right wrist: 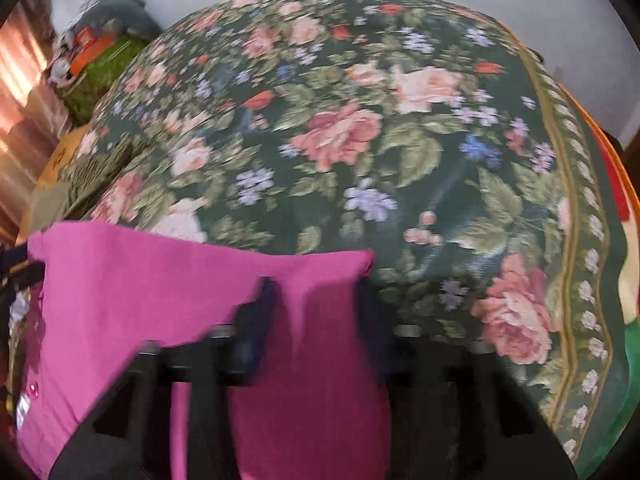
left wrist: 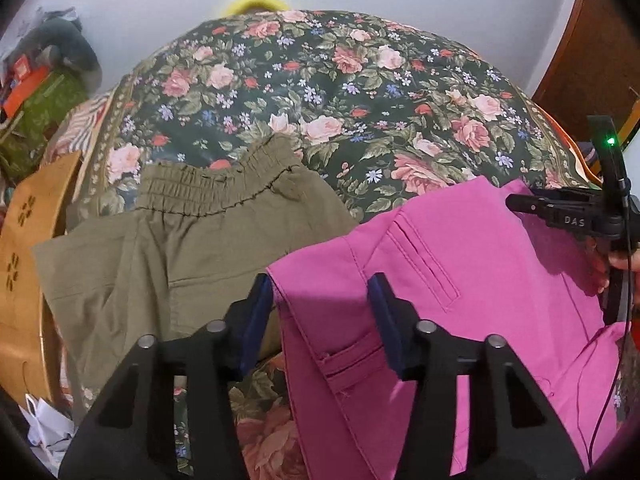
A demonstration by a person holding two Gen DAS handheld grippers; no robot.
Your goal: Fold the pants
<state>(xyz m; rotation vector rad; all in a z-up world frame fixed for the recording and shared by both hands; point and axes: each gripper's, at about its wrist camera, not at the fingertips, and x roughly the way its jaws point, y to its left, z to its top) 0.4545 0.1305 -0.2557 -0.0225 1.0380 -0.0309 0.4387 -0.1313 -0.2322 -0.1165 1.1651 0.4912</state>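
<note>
stage: early, no finished fold visible | magenta cotton pants (left wrist: 460,280) spread on the floral bedspread (left wrist: 340,92), beside olive elastic-waist pants (left wrist: 168,240) | left gripper (left wrist: 320,312) jaws straddle the magenta edge, apart | right gripper (right wrist: 316,316) jaws clenched on magenta cloth | left: all folds

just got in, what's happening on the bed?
A person with a handheld gripper in each hand is working on the pink pants lying on the flowered bedspread. The left gripper has the waist edge of the pants between its fingers, which stand apart. The right gripper straddles a raised pleat at the far corner; that view is blurred. Olive pants lie beside them. No fold is made yet.
</note>
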